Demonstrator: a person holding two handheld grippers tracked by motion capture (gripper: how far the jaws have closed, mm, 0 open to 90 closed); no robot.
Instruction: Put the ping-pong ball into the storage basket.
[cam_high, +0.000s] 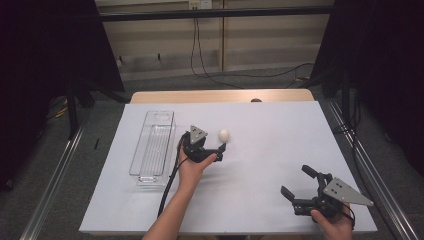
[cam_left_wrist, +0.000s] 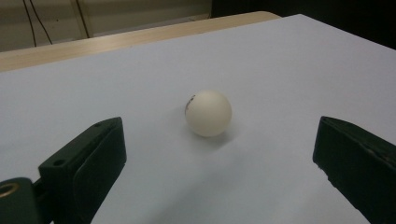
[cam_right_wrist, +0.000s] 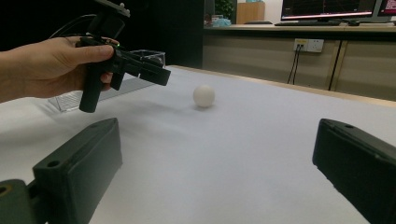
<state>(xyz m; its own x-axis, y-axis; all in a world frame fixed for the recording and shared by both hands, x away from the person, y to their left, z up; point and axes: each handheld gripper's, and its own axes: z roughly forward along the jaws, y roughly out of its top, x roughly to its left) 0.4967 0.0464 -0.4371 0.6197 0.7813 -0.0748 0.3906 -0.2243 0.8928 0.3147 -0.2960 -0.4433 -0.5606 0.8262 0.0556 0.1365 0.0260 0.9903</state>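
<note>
A small white ball (cam_high: 223, 134) (cam_left_wrist: 208, 113) (cam_right_wrist: 204, 95) rests on the white table sheet (cam_high: 270, 130). My left gripper (cam_high: 212, 140) (cam_left_wrist: 219, 156) is held just short of it, open, with the ball a little ahead of the gap between the jaws and touching neither. In the right gripper view the left gripper (cam_right_wrist: 156, 73) hangs left of the ball in a hand. Near the front right corner my right gripper (cam_high: 295, 180) (cam_right_wrist: 215, 154) stands open with nothing between its jaws, pointing across the sheet toward the ball.
A clear plastic tray (cam_high: 152, 145) (cam_right_wrist: 70, 99) lies lengthwise on the left part of the sheet, close beside the left hand. The wooden table edge (cam_high: 220, 96) runs along the back. Metal rails (cam_high: 55, 170) flank the table and cables (cam_high: 240, 75) lie on the floor behind.
</note>
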